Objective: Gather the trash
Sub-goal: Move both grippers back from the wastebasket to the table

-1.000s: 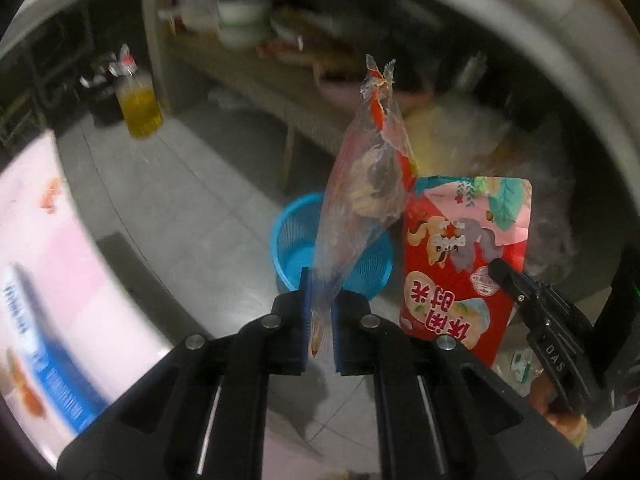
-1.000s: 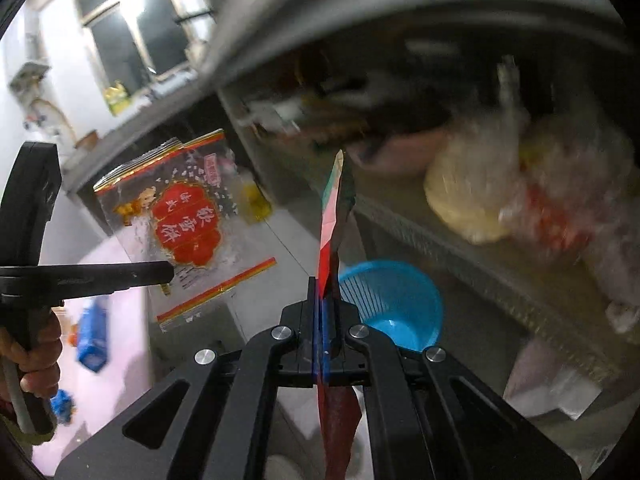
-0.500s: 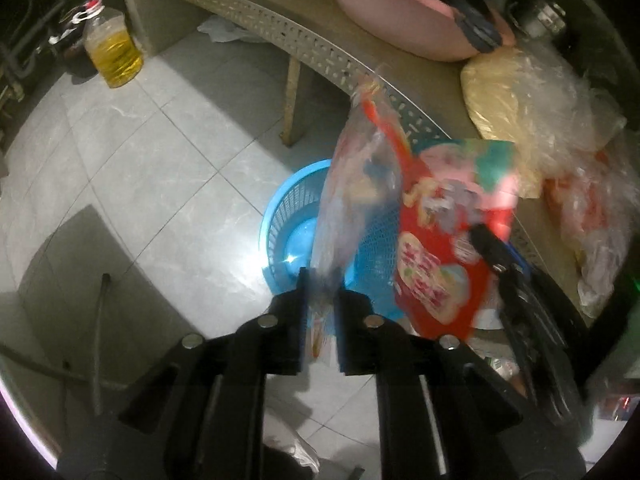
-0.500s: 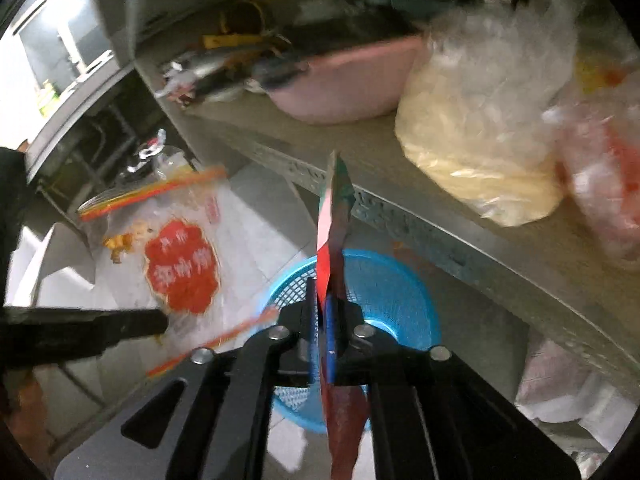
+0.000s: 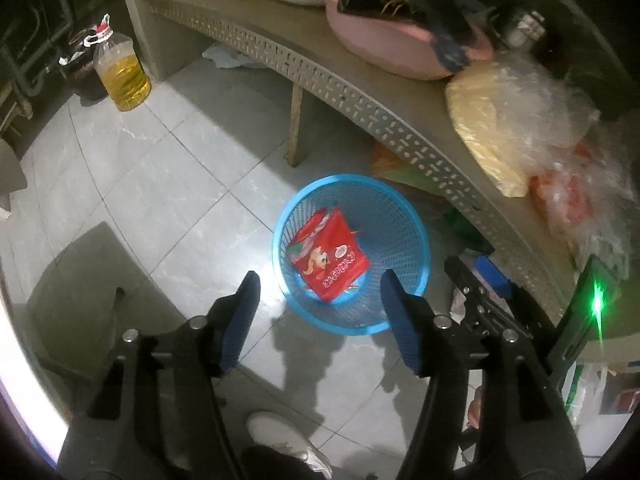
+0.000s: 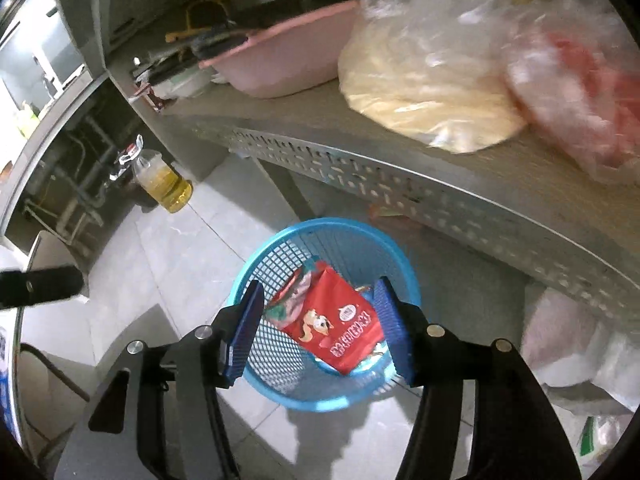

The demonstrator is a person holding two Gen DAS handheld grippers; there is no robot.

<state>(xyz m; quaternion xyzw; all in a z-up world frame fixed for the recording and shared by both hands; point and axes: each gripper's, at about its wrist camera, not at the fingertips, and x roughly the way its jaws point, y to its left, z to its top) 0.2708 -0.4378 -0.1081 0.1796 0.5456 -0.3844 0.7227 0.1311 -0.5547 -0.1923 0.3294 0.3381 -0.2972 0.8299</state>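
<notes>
A blue mesh basket (image 5: 416, 216) stands on the tiled floor beside a metal shelf; it also shows in the right wrist view (image 6: 280, 240). A red snack packet (image 5: 332, 264) lies inside it on top of another wrapper, also seen in the right wrist view (image 6: 336, 332). My left gripper (image 5: 320, 292) is open and empty, above the basket's near rim. My right gripper (image 6: 318, 304) is open and empty, directly over the basket. The right gripper's fingers (image 5: 472, 292) show at the right of the left wrist view.
A perforated metal shelf (image 5: 360, 100) holds a pink basin (image 5: 392, 52), dishes and plastic bags (image 6: 432, 72). A bottle of yellow oil (image 5: 122, 74) stands on the floor at the far left. A white shoe (image 5: 288, 440) shows below the left gripper.
Both grippers have opened and let go of their wrappers. The red packet and the clear bag now lie in the blue basket. Both views tilted further down toward the floor.
</notes>
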